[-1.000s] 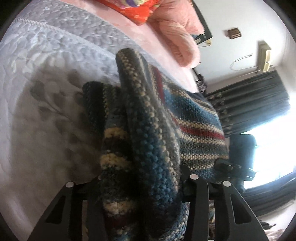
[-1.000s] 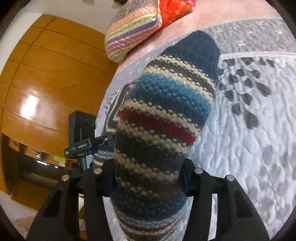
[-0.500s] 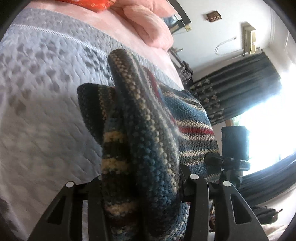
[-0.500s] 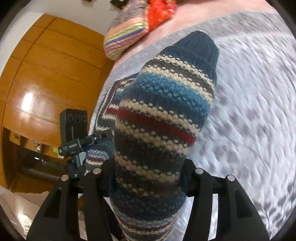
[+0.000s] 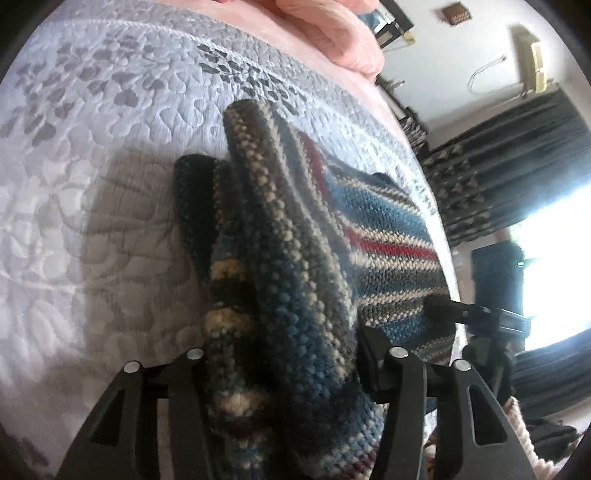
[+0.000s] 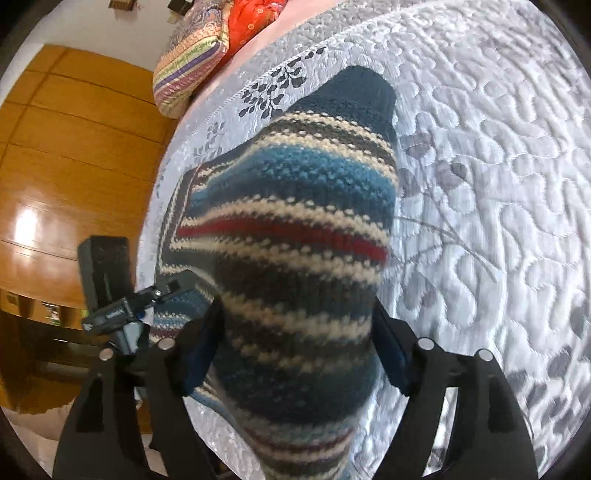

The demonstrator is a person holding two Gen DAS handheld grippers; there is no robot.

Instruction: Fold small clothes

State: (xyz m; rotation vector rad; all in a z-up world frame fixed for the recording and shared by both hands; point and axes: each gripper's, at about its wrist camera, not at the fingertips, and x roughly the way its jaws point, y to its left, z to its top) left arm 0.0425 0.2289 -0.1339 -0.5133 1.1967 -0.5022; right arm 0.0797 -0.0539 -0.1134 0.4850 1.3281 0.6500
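Both the left tongs (image 5: 280,354) and right tongs (image 6: 295,332) clamp bunched edges of the striped knit (image 6: 295,229). Carry both evenly over the bed (image 6: 498,166), edges level, toward its near edge.

In the left wrist view, the striped knit garment (image 5: 295,280) now sits lower toward the grey quilted bedspread (image 5: 92,192), with a soft shadow on the quilt at centre left. The pink pillow (image 5: 332,33) slides to the top edge, and the red cushion seen earlier is gone. In the right wrist view, the garment (image 6: 295,229) spreads wider, and the bedspread (image 6: 498,184), blurred half a second ago, reads sharper.
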